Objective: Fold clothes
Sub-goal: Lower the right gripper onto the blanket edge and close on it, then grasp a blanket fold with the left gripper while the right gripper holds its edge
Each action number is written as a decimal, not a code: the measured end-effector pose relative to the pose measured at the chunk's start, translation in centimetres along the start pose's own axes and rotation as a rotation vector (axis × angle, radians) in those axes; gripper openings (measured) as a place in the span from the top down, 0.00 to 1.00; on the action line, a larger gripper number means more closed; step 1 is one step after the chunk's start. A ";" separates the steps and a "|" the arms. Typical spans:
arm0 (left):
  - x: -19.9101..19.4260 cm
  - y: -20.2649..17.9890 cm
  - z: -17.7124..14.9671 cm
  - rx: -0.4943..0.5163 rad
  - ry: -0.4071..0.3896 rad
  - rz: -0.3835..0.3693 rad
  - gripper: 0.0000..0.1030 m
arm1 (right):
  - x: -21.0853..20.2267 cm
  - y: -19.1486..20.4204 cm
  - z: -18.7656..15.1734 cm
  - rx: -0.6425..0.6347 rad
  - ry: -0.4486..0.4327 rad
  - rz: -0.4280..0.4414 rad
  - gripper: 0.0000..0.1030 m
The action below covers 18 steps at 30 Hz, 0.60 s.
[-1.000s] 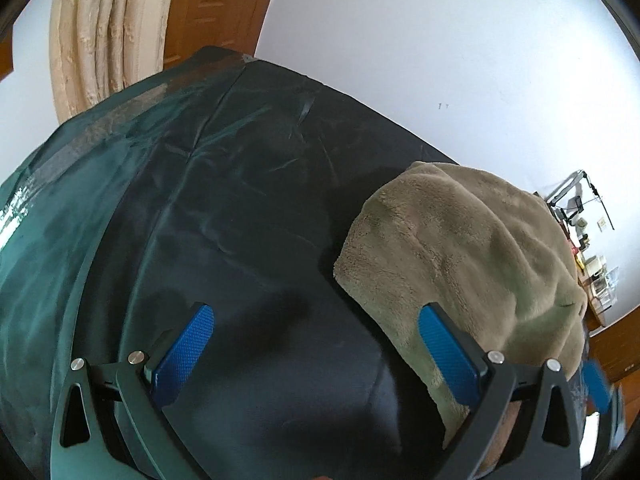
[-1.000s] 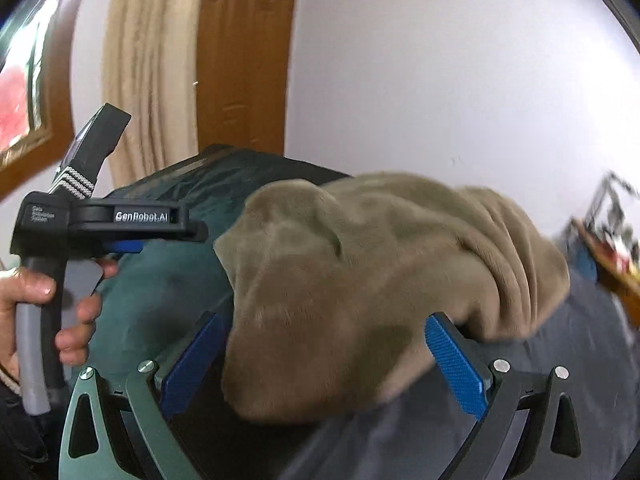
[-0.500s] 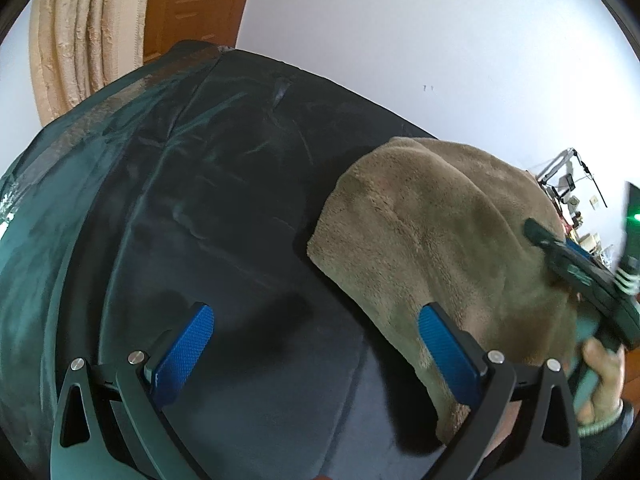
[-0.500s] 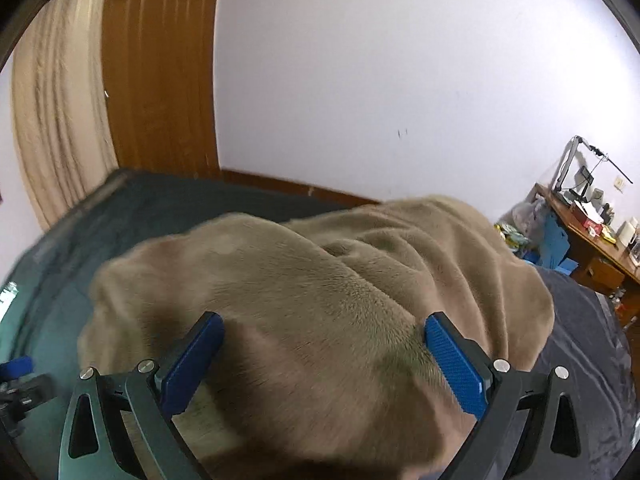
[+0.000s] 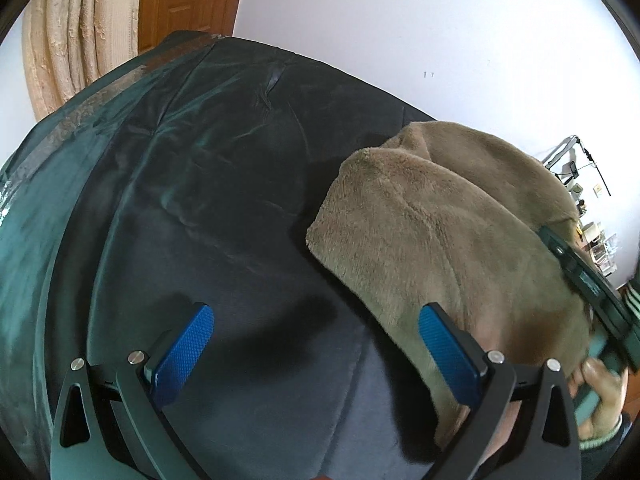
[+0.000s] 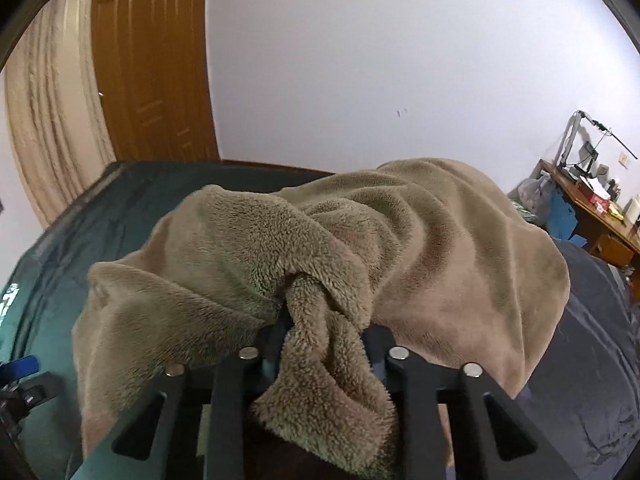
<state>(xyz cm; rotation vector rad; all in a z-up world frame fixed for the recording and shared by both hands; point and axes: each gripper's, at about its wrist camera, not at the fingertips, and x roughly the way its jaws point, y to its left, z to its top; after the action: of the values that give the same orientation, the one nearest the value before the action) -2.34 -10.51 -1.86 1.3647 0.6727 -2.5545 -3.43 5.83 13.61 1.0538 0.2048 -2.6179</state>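
right gripper (image 6: pixel 320 332) (apparently) – bunched fleece (image 6: pixel 420 248)

Bed, dark green satin cover (image 5: pixel 208 184)

One item directly on it: tan plush fleece garment (image 5: pixel 440 240), bunched and creased, toward the right side; cover wrinkled, with a greyer section near the camera.

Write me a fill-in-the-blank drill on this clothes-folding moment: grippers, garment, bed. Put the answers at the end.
1. The right gripper is ____ on a bunch of the brown fleece garment.
2. The left gripper hovers with its blue pads spread ____, holding nothing.
3. The garment lies on a bed with a dark ____ cover.
4. Behind the bed, beside the cream curtain, stands a brown ____ door.

Answers: shut; open; green; wooden
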 end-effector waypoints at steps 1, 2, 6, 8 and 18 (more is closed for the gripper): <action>-0.1 0.0 0.0 -0.001 -0.001 -0.001 0.00 | -0.6 -0.2 -0.4 0.010 -0.004 0.024 0.78; -0.1 0.1 0.0 -0.003 -0.003 -0.002 0.00 | -1.3 -0.5 -0.9 0.018 -0.007 0.052 0.80; -0.5 0.3 0.1 -0.016 -0.015 -0.008 0.00 | -5.0 -0.9 -3.5 0.024 -0.019 0.143 0.84; -0.7 0.4 0.1 -0.020 -0.019 -0.009 0.00 | -6.7 -0.8 -4.8 0.013 -0.028 0.165 0.86; -1.1 0.6 0.3 -0.028 -0.008 -0.046 0.00 | -11.5 0.1 -10.9 -0.001 0.009 0.268 0.87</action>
<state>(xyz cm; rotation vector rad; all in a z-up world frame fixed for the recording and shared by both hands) -1.69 -11.21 -1.00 1.3447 0.7441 -2.5742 11.55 11.08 13.79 1.0167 0.0618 -2.3732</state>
